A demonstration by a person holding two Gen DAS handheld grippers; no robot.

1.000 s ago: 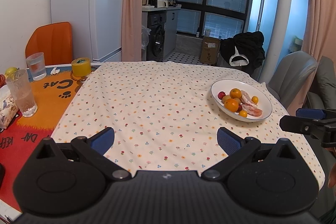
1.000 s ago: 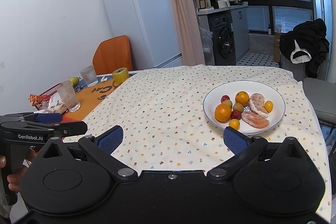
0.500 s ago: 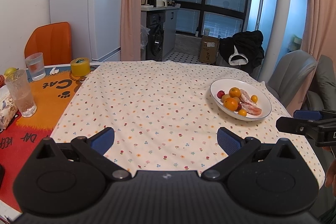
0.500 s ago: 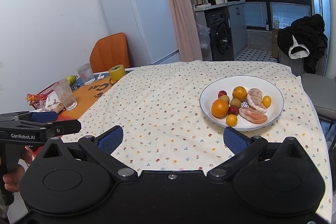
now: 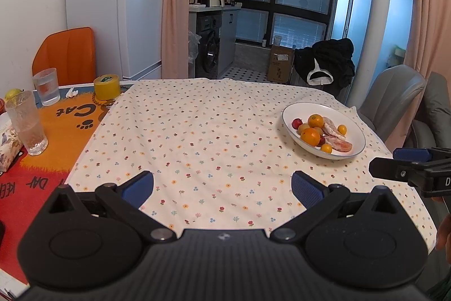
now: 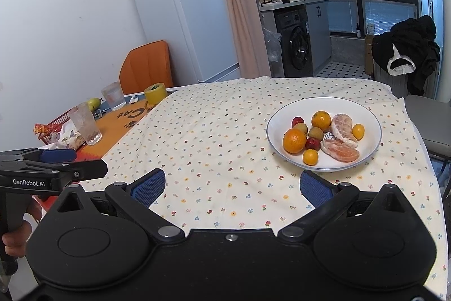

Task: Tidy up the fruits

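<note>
Fruits lie together in a white plate (image 6: 369,114) on the right part of the table, on a floral tablecloth (image 6: 214,137). Contents of the plate: a large orange (image 6: 294,140) at the near left, a second orange (image 6: 321,120) behind it, two peeled citrus pieces (image 6: 342,129) lying side by side on the right half, a small yellow-orange fruit (image 6: 310,156) at the near rim and another (image 6: 358,131) at the right, two small red fruits (image 6: 312,144) and two brownish round ones (image 6: 316,133) in the middle. The pieces touch one another in a loose cluster.

Right gripper (image 6: 231,185): held low over the near edge of the cloth, jaws spread wide with nothing between the blue pads (image 6: 148,186); the plate sits just beyond and slightly right of its gap. Left gripper (image 5: 222,185): likewise above the near cloth, jaws spread and empty, the plate (image 5: 358,129) well off to its right. Each tool appears side-on at the margin of the other's view, and a hand (image 6: 15,240) grips the left one's handle.

Left of the cloth, an orange printed mat (image 5: 64,126) carries two drinking glasses (image 5: 26,126), a roll of yellow tape (image 5: 106,86) and a pear (image 6: 94,103). Background: a white refrigerator (image 6: 183,16), an orange chair (image 5: 66,55) and a washing machine (image 6: 296,47).
</note>
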